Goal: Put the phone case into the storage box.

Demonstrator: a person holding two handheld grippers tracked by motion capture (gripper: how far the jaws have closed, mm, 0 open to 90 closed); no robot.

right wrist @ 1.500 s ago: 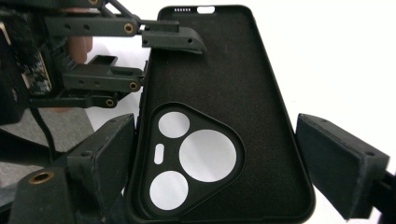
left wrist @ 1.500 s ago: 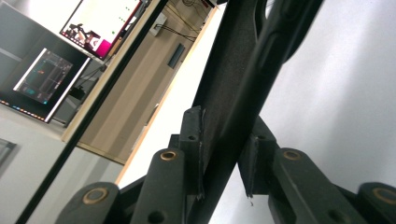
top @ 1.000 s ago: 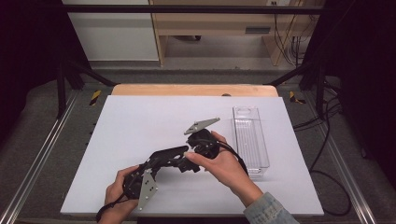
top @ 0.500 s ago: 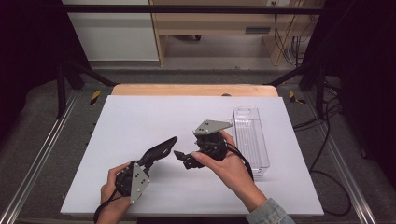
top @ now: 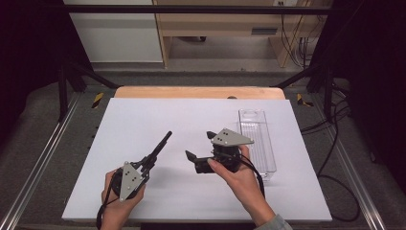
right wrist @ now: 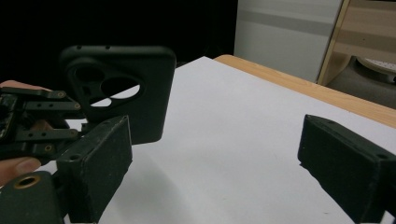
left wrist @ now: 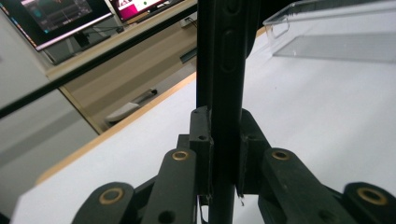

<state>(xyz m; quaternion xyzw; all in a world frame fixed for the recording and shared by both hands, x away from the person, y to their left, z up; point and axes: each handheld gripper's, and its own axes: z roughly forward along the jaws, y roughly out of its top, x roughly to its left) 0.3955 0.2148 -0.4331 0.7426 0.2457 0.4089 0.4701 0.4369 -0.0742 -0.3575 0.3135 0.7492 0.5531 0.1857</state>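
Currently a black phone case is being gripped edge-on by the left gripper above the white table. The right gripper is being held spread and empty beside it; the clear tray is being left unfilled, so placement is judged outstanding.

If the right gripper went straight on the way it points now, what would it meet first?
Probably the phone case that the left gripper holds up; the right gripper, jaws open, faces it, though depth is unclear.
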